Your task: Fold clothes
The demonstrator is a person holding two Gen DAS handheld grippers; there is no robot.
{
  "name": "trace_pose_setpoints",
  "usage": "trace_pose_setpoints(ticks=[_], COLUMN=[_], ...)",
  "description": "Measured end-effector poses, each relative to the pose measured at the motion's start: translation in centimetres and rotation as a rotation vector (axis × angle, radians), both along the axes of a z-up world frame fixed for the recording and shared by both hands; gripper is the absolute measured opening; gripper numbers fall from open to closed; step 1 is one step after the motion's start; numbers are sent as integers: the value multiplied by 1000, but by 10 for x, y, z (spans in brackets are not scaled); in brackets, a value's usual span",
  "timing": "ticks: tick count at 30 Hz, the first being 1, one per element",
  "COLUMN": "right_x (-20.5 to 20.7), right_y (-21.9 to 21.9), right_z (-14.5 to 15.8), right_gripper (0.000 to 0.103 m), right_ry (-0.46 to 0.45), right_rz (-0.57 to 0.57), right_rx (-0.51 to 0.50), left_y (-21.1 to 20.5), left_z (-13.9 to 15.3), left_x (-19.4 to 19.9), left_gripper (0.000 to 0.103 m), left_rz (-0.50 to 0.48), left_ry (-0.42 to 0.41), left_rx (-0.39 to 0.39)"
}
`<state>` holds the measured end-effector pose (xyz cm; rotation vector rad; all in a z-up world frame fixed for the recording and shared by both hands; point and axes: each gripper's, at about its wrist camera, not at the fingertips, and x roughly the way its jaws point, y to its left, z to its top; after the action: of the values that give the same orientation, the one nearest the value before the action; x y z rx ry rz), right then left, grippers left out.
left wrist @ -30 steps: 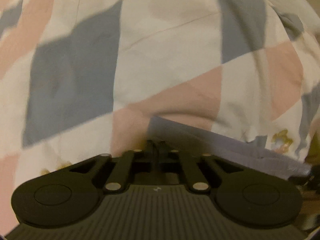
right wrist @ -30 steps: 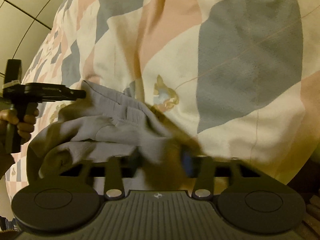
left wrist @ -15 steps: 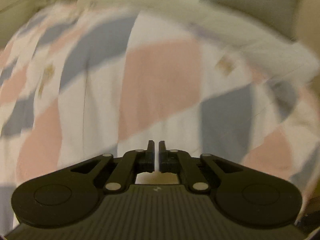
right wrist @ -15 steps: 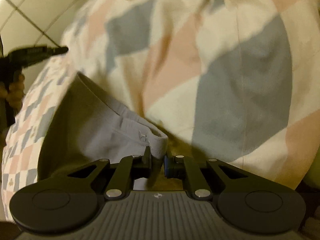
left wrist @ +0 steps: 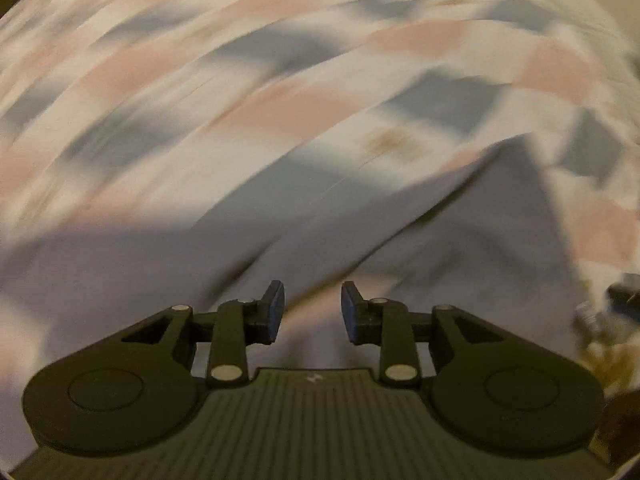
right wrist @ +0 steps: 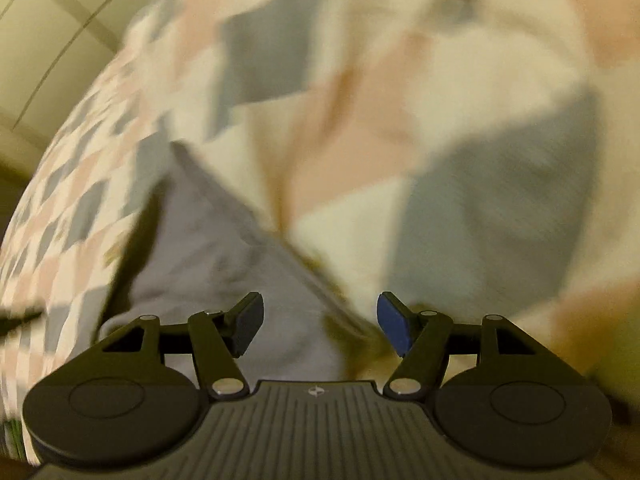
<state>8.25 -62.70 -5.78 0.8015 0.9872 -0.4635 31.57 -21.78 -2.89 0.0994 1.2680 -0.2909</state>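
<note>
A lilac-grey garment lies on a bed cover with pink, grey and white diamonds. In the left wrist view my left gripper is open and empty, just above the garment's near edge. In the right wrist view the same garment lies to the left below my right gripper, which is open wide and empty above the garment's right edge. Both views are blurred by motion.
The patterned bed cover fills both views. A pale tiled wall or floor shows at the far left of the right wrist view. A small dark object shows at the right edge of the left wrist view.
Both grippers were shut half a second ago and now stand open. The left gripper has swung back over the garment. The right gripper has let go of the garment's edge.
</note>
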Motion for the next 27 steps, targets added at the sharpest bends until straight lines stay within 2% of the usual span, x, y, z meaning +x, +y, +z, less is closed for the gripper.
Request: trace_pose_setpoints(ticks=[2,4,7,10,12,16,21,24,27], right_x=[25,51,86,112,121,136,150,160,170], right_y=[13,34,77,123,147,189,233,252,266], right_z=[3,5,7,9,11,6,-22,-43,-58], right_gripper=[65,63,60,60,60,60,60,60,60], right_ry=[-14,-23,-32,-38,-54,-65,-83,-96,-100], right_rz=[118,231,395,516,531,444,206,84,15], right_rx=[-2,-1,-12,-22,31,177,363,435,461], left_y=[52,94,149,198,234,296,368,397,410], left_z=[4,6,8,7,5,-8,-41,-67,-92], left_x=[-14,-28,-34,-26,-13,23,84,113,134], left_gripper=[26,26,26,26,26,26,28,31,33], left_rz=[119,251,380,488,555,645,738,795,816], left_ry=[27,19,2,-1,1,10,51,104,145], left_rx=[27,39,31,-15,-65,-142,-210,-278,-329])
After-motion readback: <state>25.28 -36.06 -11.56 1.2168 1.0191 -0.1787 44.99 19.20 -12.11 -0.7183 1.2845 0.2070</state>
